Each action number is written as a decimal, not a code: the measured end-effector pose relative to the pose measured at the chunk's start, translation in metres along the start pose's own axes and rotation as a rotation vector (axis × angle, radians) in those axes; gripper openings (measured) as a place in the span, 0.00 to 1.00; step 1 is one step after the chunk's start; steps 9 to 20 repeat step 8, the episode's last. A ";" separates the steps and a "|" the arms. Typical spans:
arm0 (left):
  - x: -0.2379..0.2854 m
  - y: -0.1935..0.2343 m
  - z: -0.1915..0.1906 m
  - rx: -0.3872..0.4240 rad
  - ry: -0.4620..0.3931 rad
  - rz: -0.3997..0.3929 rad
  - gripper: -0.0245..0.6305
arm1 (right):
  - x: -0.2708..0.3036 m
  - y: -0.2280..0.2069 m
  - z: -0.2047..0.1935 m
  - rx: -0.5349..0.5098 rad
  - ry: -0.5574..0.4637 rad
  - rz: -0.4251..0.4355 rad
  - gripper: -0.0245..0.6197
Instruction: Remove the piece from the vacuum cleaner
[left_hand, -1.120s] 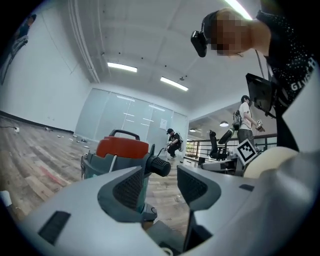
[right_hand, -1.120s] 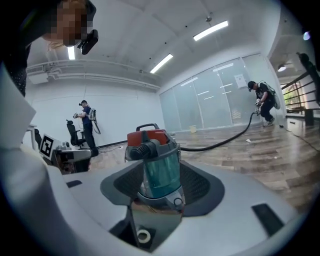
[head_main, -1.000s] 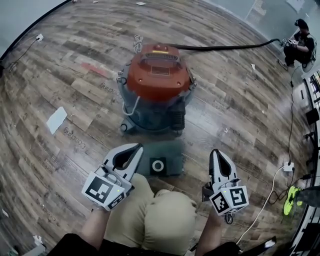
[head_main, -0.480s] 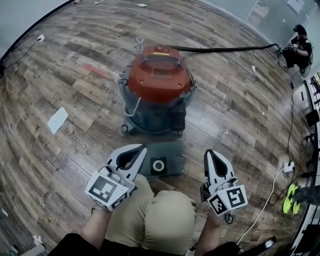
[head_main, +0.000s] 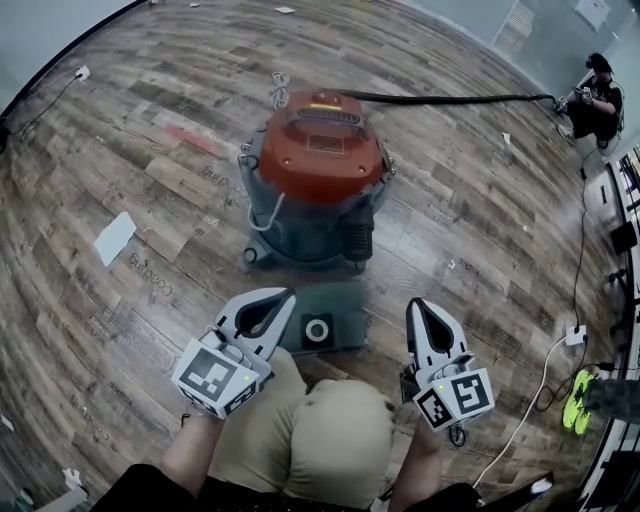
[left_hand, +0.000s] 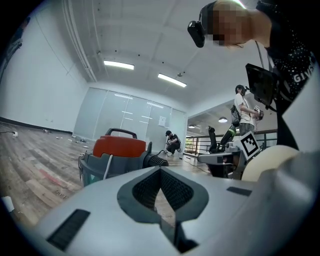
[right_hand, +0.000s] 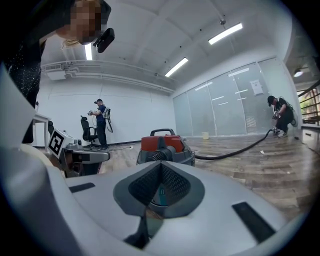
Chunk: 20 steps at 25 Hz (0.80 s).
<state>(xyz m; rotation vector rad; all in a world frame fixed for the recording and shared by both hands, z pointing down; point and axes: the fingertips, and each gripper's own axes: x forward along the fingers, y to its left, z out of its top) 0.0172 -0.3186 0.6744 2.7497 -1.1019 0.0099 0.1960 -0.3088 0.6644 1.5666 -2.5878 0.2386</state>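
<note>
A canister vacuum cleaner (head_main: 318, 180) with an orange-red lid and grey-blue drum stands on the wooden floor; it also shows in the left gripper view (left_hand: 117, 155) and the right gripper view (right_hand: 165, 147). A black hose (head_main: 450, 97) runs from it to the far right. In front of it lies a flat dark grey bag-like piece (head_main: 322, 318) with a white round collar. My left gripper (head_main: 282, 296) hovers at that piece's left edge, shut and empty. My right gripper (head_main: 415, 304) is to the piece's right, shut and empty.
A white paper scrap (head_main: 113, 238) lies on the floor to the left. A white cable and power strip (head_main: 575, 335) are at the right, near a yellow-green object (head_main: 577, 400). A person (head_main: 598, 95) crouches at the far right holding the hose end. My knees (head_main: 320, 435) are between the grippers.
Both grippers shifted slightly forward toward the vacuum cleaner. The left gripper's jaws closed the last small gap. The vacuum and the grey piece stayed put.
</note>
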 end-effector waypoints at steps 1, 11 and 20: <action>0.000 0.000 -0.001 0.001 0.004 -0.002 0.05 | 0.000 0.000 0.000 -0.001 0.001 0.000 0.05; 0.003 -0.003 -0.001 0.010 0.009 -0.010 0.05 | 0.001 0.000 -0.001 0.003 0.000 0.009 0.05; 0.003 -0.003 -0.001 0.010 0.009 -0.010 0.05 | 0.001 0.000 -0.001 0.003 0.000 0.009 0.05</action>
